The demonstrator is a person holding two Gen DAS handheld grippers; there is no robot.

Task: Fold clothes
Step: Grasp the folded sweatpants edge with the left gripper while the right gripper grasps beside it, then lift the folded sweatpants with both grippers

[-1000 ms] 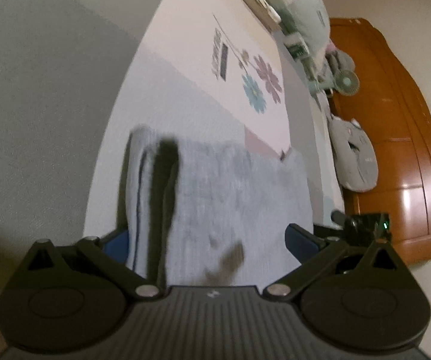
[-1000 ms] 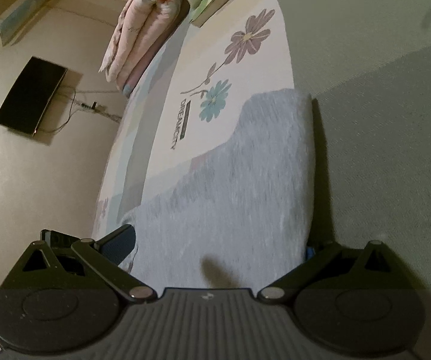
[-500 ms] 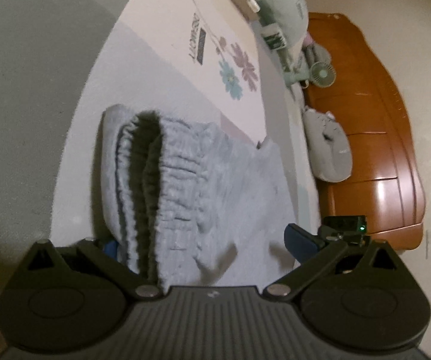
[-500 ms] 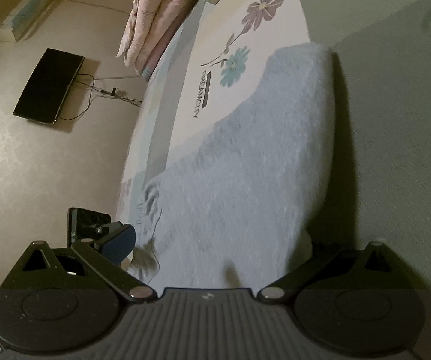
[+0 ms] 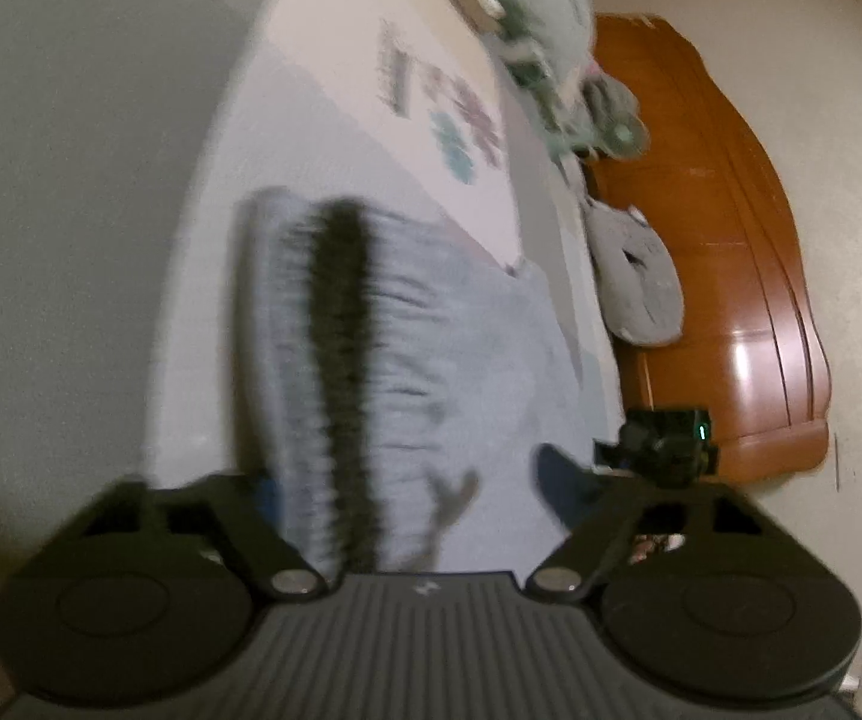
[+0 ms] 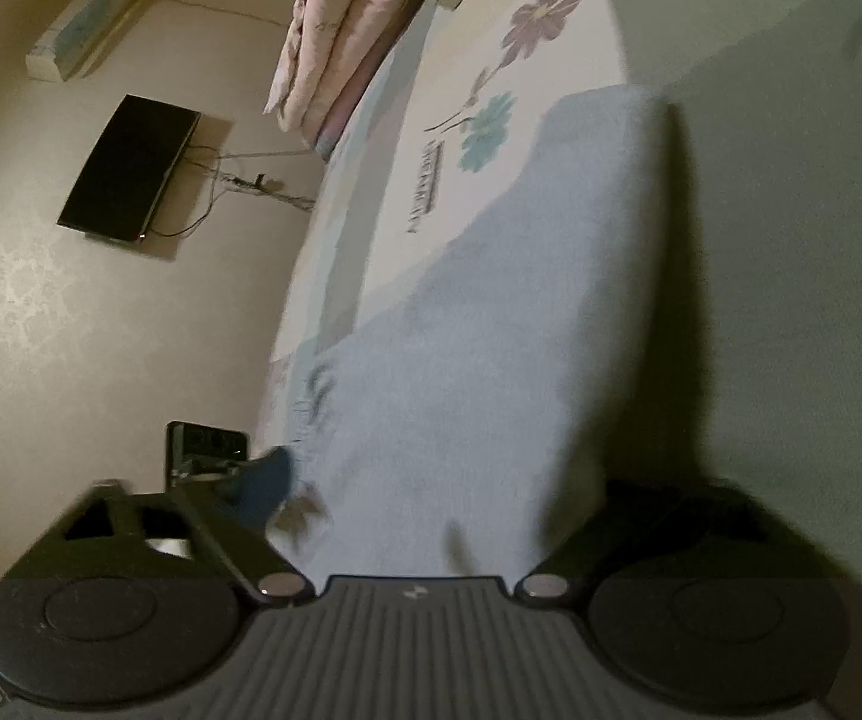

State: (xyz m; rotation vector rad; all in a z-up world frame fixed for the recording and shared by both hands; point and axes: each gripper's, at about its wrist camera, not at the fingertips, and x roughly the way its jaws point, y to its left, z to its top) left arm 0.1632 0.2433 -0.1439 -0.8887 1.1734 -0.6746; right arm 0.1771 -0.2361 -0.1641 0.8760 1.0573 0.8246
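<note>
Pale blue-grey garment (image 6: 490,324) on cream, flower-printed bedding (image 6: 526,24); apparently orange-brown headboard (image 5: 724,252).

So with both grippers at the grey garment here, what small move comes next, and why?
Probably lower the grey garment onto the bed to lay the fold flat. It hangs doubled over between the wide-spread fingers of the left gripper and the right gripper, waistband bunched at the left; blur hides the actual grip.

Grey garment (image 6: 490,330) between spread fingers (image 6: 263,480) — blurred

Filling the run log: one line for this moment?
fold clothes | light grey knit garment on floral bedsheet | left gripper, right gripper open around it | blurred
</note>
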